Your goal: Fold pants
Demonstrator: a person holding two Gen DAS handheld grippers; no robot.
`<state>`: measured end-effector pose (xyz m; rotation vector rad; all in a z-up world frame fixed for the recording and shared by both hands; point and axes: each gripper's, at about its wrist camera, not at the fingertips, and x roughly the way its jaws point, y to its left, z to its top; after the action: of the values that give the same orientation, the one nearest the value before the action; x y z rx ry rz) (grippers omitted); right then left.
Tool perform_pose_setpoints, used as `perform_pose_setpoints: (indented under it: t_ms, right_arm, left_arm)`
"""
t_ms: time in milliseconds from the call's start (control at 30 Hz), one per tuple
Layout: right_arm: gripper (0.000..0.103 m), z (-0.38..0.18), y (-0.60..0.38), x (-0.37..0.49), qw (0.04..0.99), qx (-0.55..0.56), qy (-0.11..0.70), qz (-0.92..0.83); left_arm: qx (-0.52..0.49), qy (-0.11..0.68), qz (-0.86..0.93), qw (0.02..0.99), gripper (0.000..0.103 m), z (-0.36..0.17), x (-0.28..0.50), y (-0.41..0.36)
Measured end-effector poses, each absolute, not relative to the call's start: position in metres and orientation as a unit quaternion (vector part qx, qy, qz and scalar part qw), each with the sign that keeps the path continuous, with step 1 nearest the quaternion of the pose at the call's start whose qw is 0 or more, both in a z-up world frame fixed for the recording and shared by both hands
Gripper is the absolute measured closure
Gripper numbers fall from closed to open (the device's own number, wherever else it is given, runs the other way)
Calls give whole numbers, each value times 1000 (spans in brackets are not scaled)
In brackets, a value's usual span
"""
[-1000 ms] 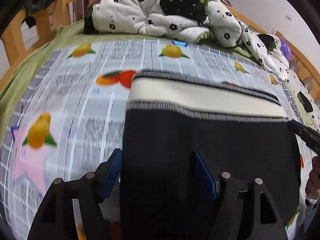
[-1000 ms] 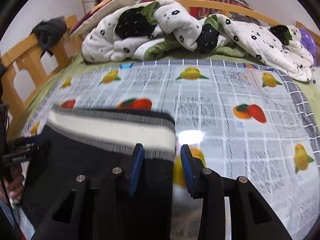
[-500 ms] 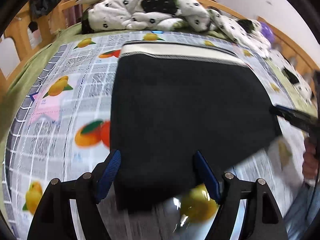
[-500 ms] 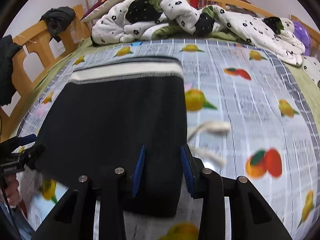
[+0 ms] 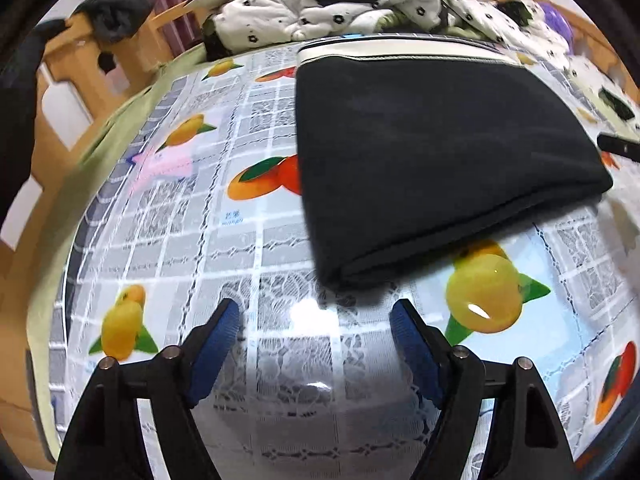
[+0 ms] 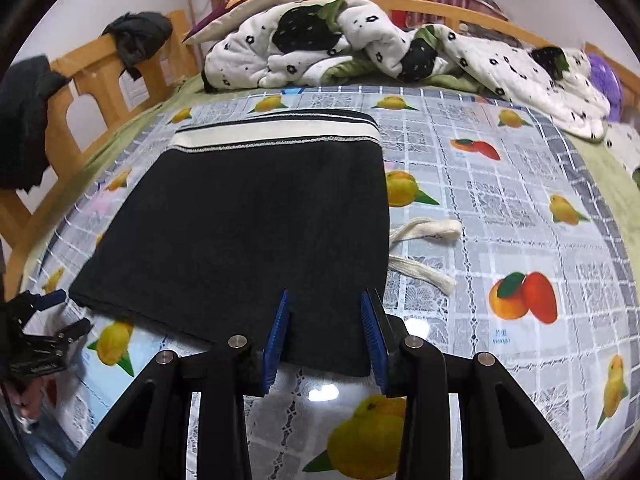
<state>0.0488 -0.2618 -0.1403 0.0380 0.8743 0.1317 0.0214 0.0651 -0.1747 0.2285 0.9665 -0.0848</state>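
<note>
Fruit-printed plastic sheeting (image 6: 500,200) covers the bed, with a rumpled flowered quilt (image 6: 360,48) heaped along the top of both frames against the wooden bed frame (image 6: 92,76). On the sheeting lie the pants (image 6: 248,232), dark and folded into a compact rectangle, their pale waistband (image 6: 276,134) at the far edge, toward the quilt. Two white drawstrings (image 6: 424,230) trail out from the right side of the stack in the right wrist view.

In the left wrist view the left gripper (image 5: 314,322) sits at the bottom centre with its jaws spread and only bare sheeting between them; the near corner of the pants lies just beyond the blue pads. The jaws have just been closing slightly, on nothing. In the right wrist view the right gripper (image 6: 326,330) is partly open, with the near edge of the pants between its blue pads; whether the pads press the cloth or merely straddle it cannot be told.

The fold looks close to finished. The likely risks: if the right gripper pulls away with cloth caught, the top layer could drag and skew the stack, the more so since the sheeting looks glossy and may be slippery. The loose drawstrings could also snag on a finger and tug the waistband askew.
</note>
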Motion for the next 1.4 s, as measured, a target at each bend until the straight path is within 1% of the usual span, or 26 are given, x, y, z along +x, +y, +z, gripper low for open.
perform_pose_setpoints:
  t_ms: [67,100,133,167,200,300,333,433,467,533,567,700,800,867,1000,1033,1100,1133,1167,1233,1333,1400]
  right_arm:
    - [66,-141,-262,50,903,20,424,63]
    - [66,-141,-261,50,903,18,425,64]
    - [66,-143,-260,51,902,14,426,64]
    - [66,-144,-258,52,902,7,427,65]
    - [66,-145,-257,52,902,0,427,67]
    - [66,-141,-262,48,908,-2,415,63]
    - [66,-140,-265,47,909,6,412,65]
    - [66,-137,-270,47,911,17,407,66]
    - [66,-136,-270,47,912,19,405,67]
    - [66,-134,-267,45,914,24,398,78]
    - [65,-133,-264,44,915,24,394,84]
    - [64,-135,-246,45,917,8,382,110]
    - [64,-137,-230,47,914,27,377,150]
    - [64,-139,-220,48,913,21,373,162]
    - [64,-138,-217,41,928,-38,344,140]
    - [64,-138,-221,40,929,-38,342,133]
    - [61,-144,-234,42,928,-20,352,123]
    - [61,-153,-239,46,922,-20,371,110]
    - [64,-161,-243,50,915,-25,390,99]
    - [66,-179,-245,53,901,-39,421,92]
    - [66,-171,-249,45,909,-45,402,101]
    - [66,-162,-260,43,918,-14,384,101]
  left_arm:
    - [118,446,-29,887,43,-173,25,60]
    - [123,437,-26,891,59,-172,27,56]
    - [118,430,-32,894,80,-171,29,55]
    - [99,426,-46,898,87,-168,31,56]
    - [80,426,-50,900,89,-165,31,58]
    - [75,461,-52,883,88,-177,33,60]
    - [70,460,-54,883,86,-178,30,61]
    - [53,470,-58,879,86,-171,22,68]
    - [30,463,-58,884,81,-164,18,76]
    - [3,445,-55,894,40,-154,12,85]
    - [-5,429,-57,902,38,-146,9,89]
    - [-33,381,-86,920,38,-123,13,88]
    - [-45,387,-112,914,38,-122,43,67]
    - [-30,396,-127,909,38,-129,61,47]
    - [11,416,-158,896,37,-152,74,14]
    - [25,417,-154,895,33,-158,72,8]
    - [83,408,-140,899,32,-168,63,-7]
    - [100,404,-137,899,31,-168,56,-11]
    - [104,403,-137,899,31,-169,52,-12]
    - [84,408,-146,897,31,-164,49,-5]
    - [30,408,-152,900,31,-153,47,17]
    - [15,400,-132,907,31,-150,48,28]
